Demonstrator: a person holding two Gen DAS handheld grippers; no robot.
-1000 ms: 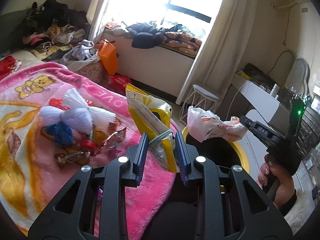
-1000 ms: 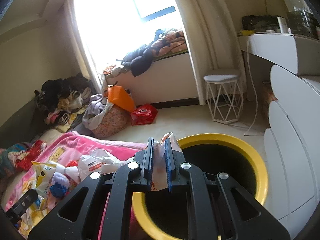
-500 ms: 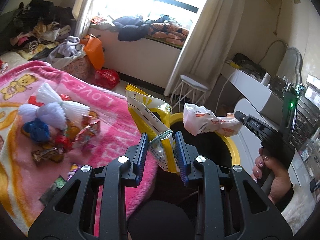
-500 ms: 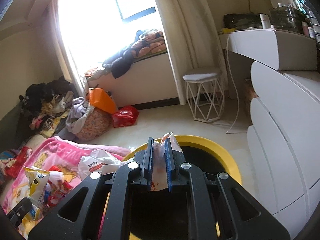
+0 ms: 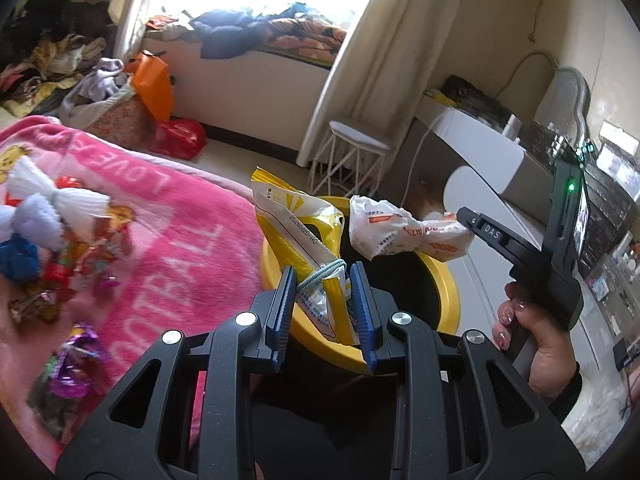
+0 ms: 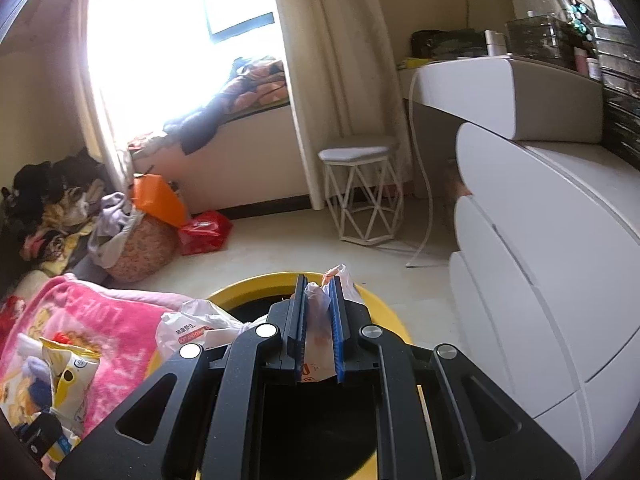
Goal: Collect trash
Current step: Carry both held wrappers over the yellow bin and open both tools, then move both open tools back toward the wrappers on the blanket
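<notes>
The left gripper (image 5: 326,304) pinches a yellow snack bag (image 5: 298,236) between its fingers, above the near rim of the yellow bin (image 5: 450,292). The right gripper (image 6: 319,320) is clamped on a crumpled white wrapper (image 5: 394,230) (printed orange), directly over the bin's dark opening.

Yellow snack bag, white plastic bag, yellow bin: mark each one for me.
yellow snack bag (image 5: 298,224), left wrist view, on its printed front panel.
white plastic bag (image 5: 384,228), left wrist view, on its crumpled middle.
yellow bin (image 5: 448,284), left wrist view, on its right rim.
</notes>
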